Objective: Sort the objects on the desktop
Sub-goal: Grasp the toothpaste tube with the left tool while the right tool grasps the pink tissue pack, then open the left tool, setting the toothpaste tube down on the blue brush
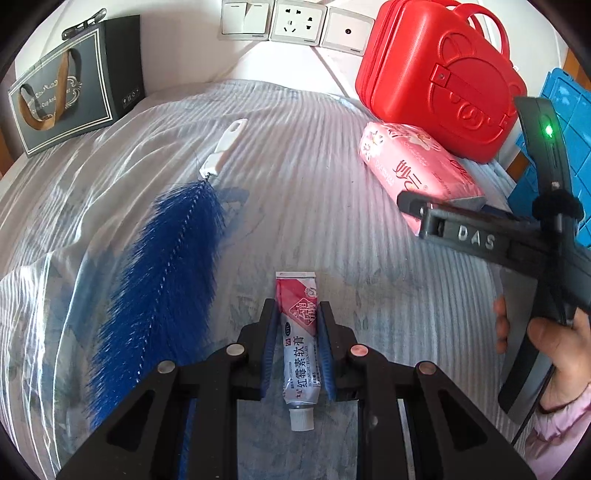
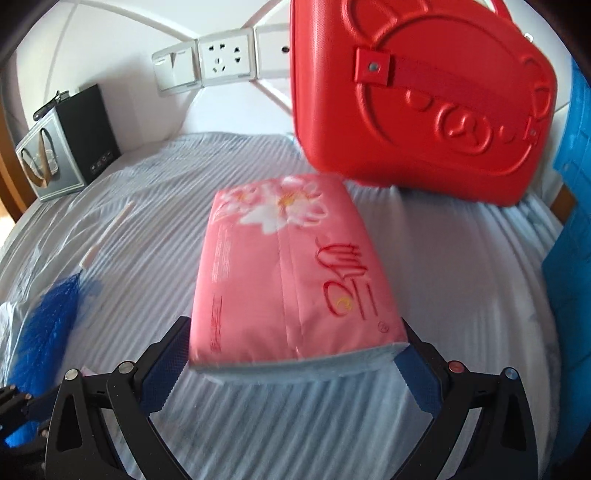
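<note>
Striped cloth [image 1: 332, 177] covers the whole surface. Open room mid-frame in the left wrist view, twd 12 o'clock up to the wall sockets [image 1: 291, 22]. Edges crowded: dark gift bag [image 1: 74, 88] at 10 o'clock, red case [image 1: 439, 77] at 1 o'clock, blue crate [image 1: 569, 122] hard at 3 o'clock. Blue brush [image 1: 166, 280] w/ white handle lies diagonally at 9 o'clock, just beside the left gripper [image 1: 297, 321].

Ointment tube [image 1: 300, 343] sits right between the left fingers, cap twd the camera, crimped end out past the tips at 12 o'clock. Jaws narrow, blue pads pressed on both sides of the tube: gripped.

Right gripper [image 2: 295, 347] stands wide. Pink tissue pack [image 2: 291, 266] fills its gap, running to 12 o'clock, near the red case. Pack's right corner touches the right pad; left pad looks apart from it. No squeeze seen. A hand [image 1: 550, 347] holds that tool at 3 o'clock.
</note>
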A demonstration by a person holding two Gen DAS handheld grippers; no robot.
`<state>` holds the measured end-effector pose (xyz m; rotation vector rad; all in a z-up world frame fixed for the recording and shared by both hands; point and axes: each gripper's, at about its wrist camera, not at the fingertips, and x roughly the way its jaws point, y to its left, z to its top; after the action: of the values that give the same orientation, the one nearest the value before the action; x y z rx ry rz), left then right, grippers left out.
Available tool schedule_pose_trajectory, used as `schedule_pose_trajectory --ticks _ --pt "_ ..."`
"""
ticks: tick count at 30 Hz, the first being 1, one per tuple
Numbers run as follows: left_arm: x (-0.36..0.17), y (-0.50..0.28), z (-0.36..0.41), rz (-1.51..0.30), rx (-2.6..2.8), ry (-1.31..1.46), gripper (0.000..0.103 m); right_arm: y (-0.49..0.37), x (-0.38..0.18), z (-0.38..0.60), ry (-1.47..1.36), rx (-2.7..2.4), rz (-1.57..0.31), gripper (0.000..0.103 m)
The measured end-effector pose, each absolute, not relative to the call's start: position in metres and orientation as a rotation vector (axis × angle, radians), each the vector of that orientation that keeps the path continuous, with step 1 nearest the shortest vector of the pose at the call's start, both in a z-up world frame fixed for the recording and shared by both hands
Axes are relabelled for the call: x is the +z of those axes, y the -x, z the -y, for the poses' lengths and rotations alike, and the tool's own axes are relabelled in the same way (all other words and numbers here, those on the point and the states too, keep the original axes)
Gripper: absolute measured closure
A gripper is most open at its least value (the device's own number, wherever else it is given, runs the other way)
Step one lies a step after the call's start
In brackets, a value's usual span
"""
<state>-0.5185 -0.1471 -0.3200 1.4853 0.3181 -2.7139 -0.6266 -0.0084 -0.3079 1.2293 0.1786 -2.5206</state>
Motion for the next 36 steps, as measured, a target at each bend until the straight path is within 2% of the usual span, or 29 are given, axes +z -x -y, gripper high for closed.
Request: schedule_pose_trajectory --ticks 1,11,17,19,27,36 --pt "-0.32 0.52 0.147 -0.318 -2.71 -1.485 0.082 0.624 -0.308 0.008 -1.234 -2.516 -0.178 0.012" --pt "-0.309 0.513 0.146 -0.302 -2.685 -1.471 0.082 0.571 -0.295 -0.004 -1.302 -2.479 -0.191 0.013" --pt "-0.264 0.484 0.138 -0.245 -2.733 -1.349 0.083 0.516 -0.255 -0.025 -1.261 -2.505 -0.167 0.013" --pt "-0.244 0.47 0.138 -0.245 -2.75 -1.295 0.094 0.501 -0.237 -0.03 -1.223 -2.516 -0.174 0.013" --pt "-0.174 0.408 0.133 -0.231 -2.81 -1.101 0.094 0.437 -0.163 -0.042 -1.05 -2.56 -0.191 0.013" --pt "-0.161 0.356 0.151 -0.253 -2.786 -1.077 0.094 0.395 -0.157 -0.05 -1.063 -2.551 -0.196 0.013"
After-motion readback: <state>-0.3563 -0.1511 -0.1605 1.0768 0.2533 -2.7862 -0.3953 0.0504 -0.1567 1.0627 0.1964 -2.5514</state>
